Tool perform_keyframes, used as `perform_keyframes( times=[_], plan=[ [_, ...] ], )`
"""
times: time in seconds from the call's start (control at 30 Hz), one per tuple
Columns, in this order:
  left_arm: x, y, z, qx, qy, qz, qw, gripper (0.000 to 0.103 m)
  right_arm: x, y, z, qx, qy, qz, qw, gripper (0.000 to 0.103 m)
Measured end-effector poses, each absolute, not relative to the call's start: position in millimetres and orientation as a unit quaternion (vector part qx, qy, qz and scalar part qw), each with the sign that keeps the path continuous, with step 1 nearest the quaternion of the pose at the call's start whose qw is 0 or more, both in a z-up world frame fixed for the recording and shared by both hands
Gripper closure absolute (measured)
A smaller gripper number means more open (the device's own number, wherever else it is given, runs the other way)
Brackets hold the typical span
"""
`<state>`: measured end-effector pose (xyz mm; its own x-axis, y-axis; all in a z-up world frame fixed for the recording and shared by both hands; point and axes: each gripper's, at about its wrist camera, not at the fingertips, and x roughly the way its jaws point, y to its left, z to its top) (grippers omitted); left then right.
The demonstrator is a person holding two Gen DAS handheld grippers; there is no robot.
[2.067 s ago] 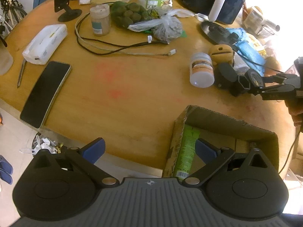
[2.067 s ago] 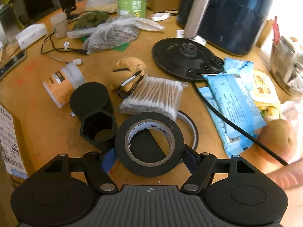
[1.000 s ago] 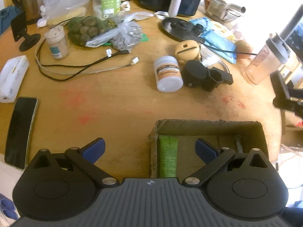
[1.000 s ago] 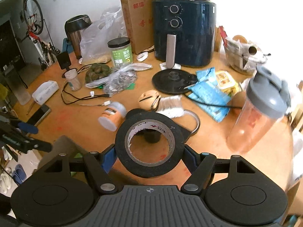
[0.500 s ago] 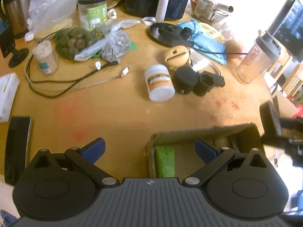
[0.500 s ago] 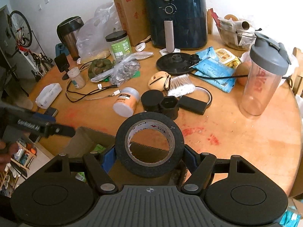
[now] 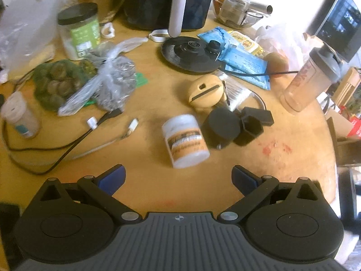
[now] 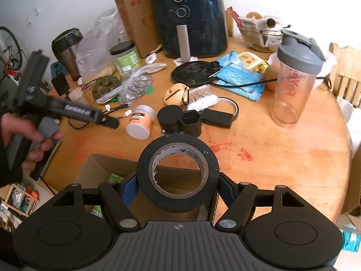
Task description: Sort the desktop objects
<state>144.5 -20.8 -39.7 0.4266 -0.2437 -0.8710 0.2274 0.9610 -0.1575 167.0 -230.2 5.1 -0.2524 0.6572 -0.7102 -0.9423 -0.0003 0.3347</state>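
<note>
My right gripper (image 8: 178, 187) is shut on a black tape roll (image 8: 144, 171), which stands upright between its blue pads. Below the roll is an open cardboard box (image 8: 99, 169) at the near table edge, with a green item inside. In the right wrist view a hand (image 8: 29, 135) holds my left gripper (image 8: 110, 122) low over the table, left of a white bottle with an orange label (image 8: 140, 122). In the left wrist view, my left gripper (image 7: 178, 178) is open and empty. The same bottle (image 7: 185, 140) lies on its side just ahead of the fingers, beside a black cylinder (image 7: 221, 126) and a black hexagonal cup (image 7: 250, 126).
A shaker bottle (image 8: 293, 83) stands at the right. A dark air fryer (image 8: 191, 22), a kettle base (image 8: 194, 72), blue packets (image 8: 239, 76) and a green-labelled jar (image 8: 126, 58) fill the back. Cables (image 7: 67, 149) and plastic bags (image 7: 108, 83) lie at the left.
My left gripper moved forward past the box, which has left its view, and the white bottle is now close ahead. The right gripper still holds the tape over the box.
</note>
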Motion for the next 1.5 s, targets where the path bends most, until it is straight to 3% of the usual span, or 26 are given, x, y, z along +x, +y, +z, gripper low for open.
perform_keyframes(
  times=[0.6, 0.8, 0.97, 1.5],
  plan=[
    [226, -8, -87, -0.145, 0.593, -0.143, 0.779, 0.008, 167, -239, 1, -0.161, 0.412, 0.657, 0.610, 0.028],
    [240, -3, -100, -0.182, 0.612, -0.135, 0.758, 0.022, 170, -247, 0, -0.154, 0.418, 0.645, 0.621, 0.028],
    [245, 0, -115, -0.209, 0.630, -0.125, 0.737, 0.049, 172, -250, 2, -0.155, 0.420, 0.637, 0.628, 0.028],
    [216, -3, -76, -0.146, 0.576, -0.138, 0.793, 0.050, 170, -253, 7, -0.146, 0.414, 0.645, 0.625, 0.028]
  ],
)
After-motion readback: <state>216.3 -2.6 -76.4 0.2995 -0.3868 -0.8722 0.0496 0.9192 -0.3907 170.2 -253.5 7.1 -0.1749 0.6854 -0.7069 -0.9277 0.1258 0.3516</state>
